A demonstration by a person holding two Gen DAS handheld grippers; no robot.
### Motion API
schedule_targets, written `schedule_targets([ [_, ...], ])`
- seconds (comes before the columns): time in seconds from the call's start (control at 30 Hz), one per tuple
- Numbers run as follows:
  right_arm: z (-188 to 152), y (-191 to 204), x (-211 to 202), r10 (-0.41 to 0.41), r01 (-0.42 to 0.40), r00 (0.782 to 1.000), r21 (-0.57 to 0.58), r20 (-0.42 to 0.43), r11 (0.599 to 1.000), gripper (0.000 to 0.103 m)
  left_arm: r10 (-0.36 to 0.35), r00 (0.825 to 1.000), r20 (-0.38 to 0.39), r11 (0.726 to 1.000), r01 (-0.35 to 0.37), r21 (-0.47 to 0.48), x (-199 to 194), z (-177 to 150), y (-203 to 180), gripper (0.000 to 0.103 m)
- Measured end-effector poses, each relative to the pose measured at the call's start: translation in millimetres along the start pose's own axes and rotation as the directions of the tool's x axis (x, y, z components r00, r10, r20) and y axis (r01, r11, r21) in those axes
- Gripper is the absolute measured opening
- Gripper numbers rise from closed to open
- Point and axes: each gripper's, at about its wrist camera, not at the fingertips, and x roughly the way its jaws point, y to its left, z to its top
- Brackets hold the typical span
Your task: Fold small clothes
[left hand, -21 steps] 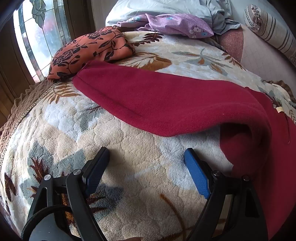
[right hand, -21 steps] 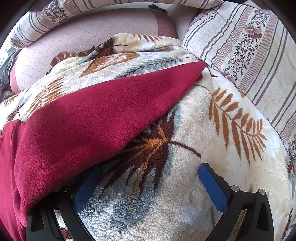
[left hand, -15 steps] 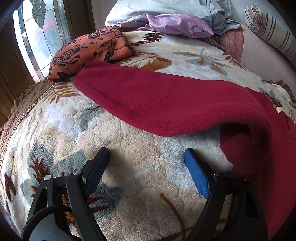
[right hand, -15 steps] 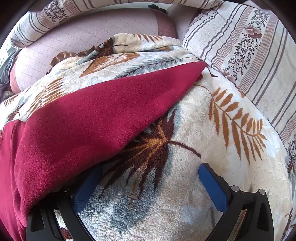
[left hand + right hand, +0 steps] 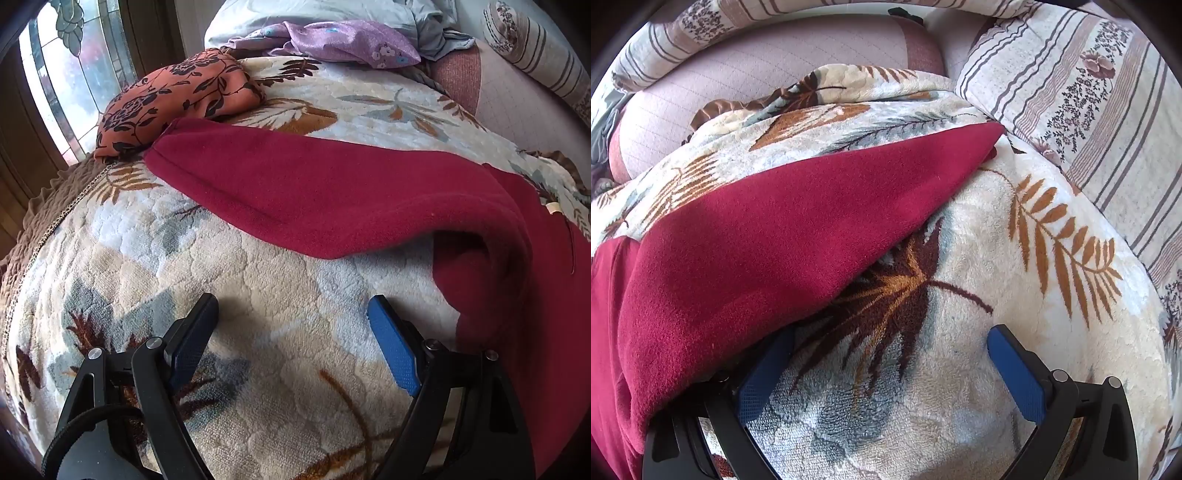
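A dark red fleece garment (image 5: 332,192) lies spread on the leaf-patterned blanket (image 5: 258,288). One long part runs up-left, its end near an orange floral cloth (image 5: 177,96). My left gripper (image 5: 291,332) is open and empty over bare blanket, just below the red fabric's edge. In the right wrist view the other long red part (image 5: 798,225) runs up-right to a point. My right gripper (image 5: 890,369) is open; red fabric drapes over its left finger (image 5: 764,373), not pinched.
A purple floral cloth (image 5: 343,40) and pale blue bedding (image 5: 295,14) lie at the far side. Striped pillows (image 5: 1089,96) border the right. A pink mattress (image 5: 757,70) shows beyond the blanket. A window (image 5: 66,74) stands at the left.
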Motion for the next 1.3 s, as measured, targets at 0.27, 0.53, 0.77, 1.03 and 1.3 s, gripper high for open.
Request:
schedule_targets([
  [0.27, -23, -4, -29, 0.047, -0.047, 0.995, 0.001, -0.086, 0.999, 0.103, 0.003, 0.998, 0.06, 1.0, -0.002, -0.016, -48, -15, -6, 0.084],
  [0.53, -63, 38, -111, 0.251, -0.26, 0.963, -0.097, -0.099, 0.961, 0.103, -0.111, 0.987, 0.116, 0.994, 0.111, 0.004, -112, -25, -34, 0.084],
  [0.77, -82, 115, -182, 0.352, -0.352, 0.935, -0.226, -0.041, 0.908, 0.103, -0.166, 0.978, 0.128, 0.983, 0.152, 0.106, -148, -45, -74, 0.084],
  [1.03, -103, 175, -200, 0.358, -0.36, 0.932, -0.239, -0.053, 0.902, 0.103, -0.221, 0.969, 0.112, 0.965, 0.2, 0.167, -162, -75, -105, 0.084],
  [1.3, -128, 201, -202, 0.328, -0.32, 0.944, -0.305, -0.025, 0.897, 0.103, -0.223, 0.969, 0.109, 0.962, 0.201, 0.184, -163, -88, -111, 0.084],
])
